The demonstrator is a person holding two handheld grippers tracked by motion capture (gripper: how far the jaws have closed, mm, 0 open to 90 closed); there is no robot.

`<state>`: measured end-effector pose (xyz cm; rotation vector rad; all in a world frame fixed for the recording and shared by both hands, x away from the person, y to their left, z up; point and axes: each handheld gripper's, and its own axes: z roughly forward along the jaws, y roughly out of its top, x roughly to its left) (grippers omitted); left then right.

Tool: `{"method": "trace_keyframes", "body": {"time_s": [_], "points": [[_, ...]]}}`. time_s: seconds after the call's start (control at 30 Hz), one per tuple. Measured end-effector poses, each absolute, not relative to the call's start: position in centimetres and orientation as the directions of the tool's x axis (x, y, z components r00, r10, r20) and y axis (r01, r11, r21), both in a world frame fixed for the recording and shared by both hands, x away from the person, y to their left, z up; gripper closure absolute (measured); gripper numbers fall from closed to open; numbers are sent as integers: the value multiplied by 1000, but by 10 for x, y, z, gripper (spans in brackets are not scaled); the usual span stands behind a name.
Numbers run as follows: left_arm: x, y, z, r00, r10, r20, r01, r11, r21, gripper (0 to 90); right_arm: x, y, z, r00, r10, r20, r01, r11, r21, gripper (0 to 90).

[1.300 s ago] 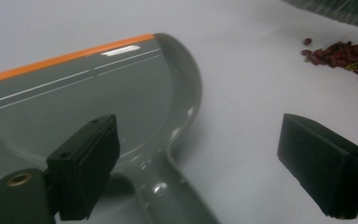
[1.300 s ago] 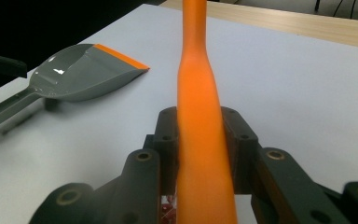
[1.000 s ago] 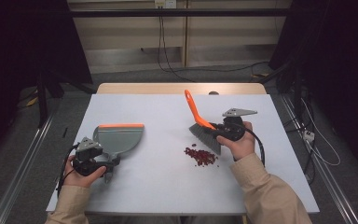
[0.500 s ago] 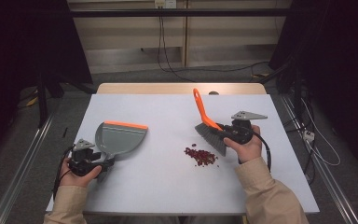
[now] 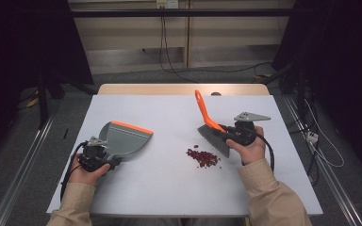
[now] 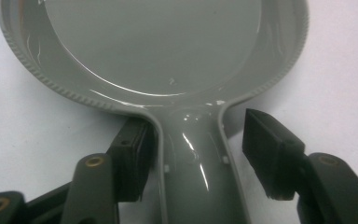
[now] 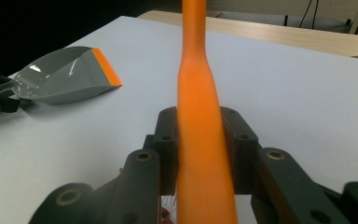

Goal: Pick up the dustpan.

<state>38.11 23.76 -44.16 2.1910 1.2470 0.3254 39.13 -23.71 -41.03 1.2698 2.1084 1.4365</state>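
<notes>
Now the left gripper (image 6: 200, 163) has been closing around the dustpan (image 5: 125, 139) handle, one pad touching, one still clear, while the right gripper (image 7: 200, 154) clamps the brush (image 5: 206, 123) at 1 o'clock of the debris (image 5: 203, 157), ready for sweeping.

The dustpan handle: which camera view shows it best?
The left gripper view shows the dustpan handle best: it fills the foreground between that gripper's two jaws. In the high view it lies mostly hidden under the left tongs. The right gripper view shows the dustpan far off, its handle end small and dark.

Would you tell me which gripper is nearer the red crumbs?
Right. The right gripper holds the brush just beside the crumbs; the left gripper is across the table at the dustpan handle.
</notes>
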Motion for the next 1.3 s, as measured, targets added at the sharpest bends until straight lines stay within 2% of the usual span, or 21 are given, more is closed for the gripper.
{"method": "trace_keyframes", "body": {"time_s": [0.1,0.37,0.8,1.07,1.13,1.23,1.3], "points": [[382,240,-440,525,849,-64,698,-386,603,628,392,-238,-411,-568,791,226,502,116,857,710],[379,241,-429,603,793,-88,660,-434,613,636,391,-242,-410,-558,800,221,495,107,862,710],[361,205,-419,800,594,-87,521,-614,593,636,388,-252,-414,-511,833,210,501,90,860,710],[353,184,-422,854,511,-99,467,-667,581,636,386,-249,-421,-500,847,179,503,116,856,710],[350,179,-422,869,489,-76,442,-700,561,636,384,-248,-422,-499,852,158,497,132,857,710],[346,171,-423,879,463,-114,438,-689,577,636,383,-248,-424,-494,857,144,500,144,854,710],[345,167,-423,894,436,-105,413,-708,573,636,381,-246,-426,-490,865,113,491,166,855,710]]}}
